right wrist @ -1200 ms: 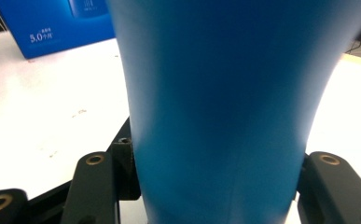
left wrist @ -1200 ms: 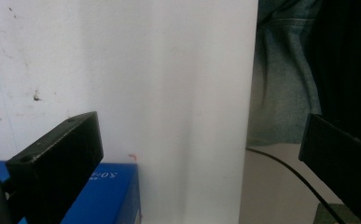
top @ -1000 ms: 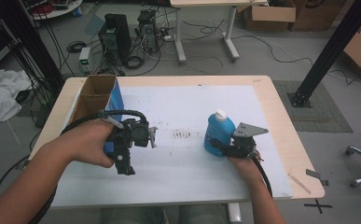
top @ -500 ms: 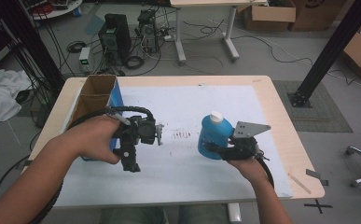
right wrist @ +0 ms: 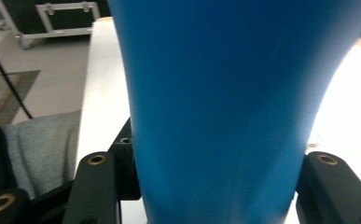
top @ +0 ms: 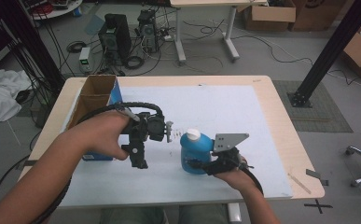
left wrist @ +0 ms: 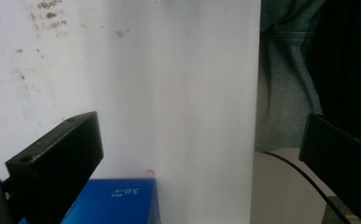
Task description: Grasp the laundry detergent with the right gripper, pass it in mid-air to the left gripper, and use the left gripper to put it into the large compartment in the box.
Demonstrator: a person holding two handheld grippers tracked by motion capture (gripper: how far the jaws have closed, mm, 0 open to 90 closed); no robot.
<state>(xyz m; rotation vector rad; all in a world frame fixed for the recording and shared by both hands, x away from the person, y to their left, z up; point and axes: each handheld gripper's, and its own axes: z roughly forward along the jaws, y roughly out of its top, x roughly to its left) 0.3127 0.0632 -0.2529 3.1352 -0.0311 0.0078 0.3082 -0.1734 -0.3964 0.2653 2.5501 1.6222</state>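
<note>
A blue bottle (top: 193, 153) with a white cap is held off the white mat near the table's front middle, leaning a little. My right gripper (top: 207, 166) is shut on its lower body from the right. In the right gripper view the blue bottle (right wrist: 225, 102) is wedged between my two black jaws, with the right gripper (right wrist: 215, 168) pressing on both sides. My left gripper (top: 138, 158) hangs just left of the bottle, pointing down at the mat. In its own view the left gripper (left wrist: 201, 140) stands wide open with nothing between the jaws.
An open cardboard box (top: 94, 95) with a blue side stands at the table's left, and its blue corner (left wrist: 117, 200) lies under my left gripper. Scuff marks (top: 178, 133) dot the white mat (top: 225, 107). The person's grey trousers (left wrist: 285, 84) sit past the near edge.
My right gripper has carried the blue bottle leftward and nearer the front edge, toward the left gripper. The left gripper has drifted slightly right, its jaws still wide apart.
</note>
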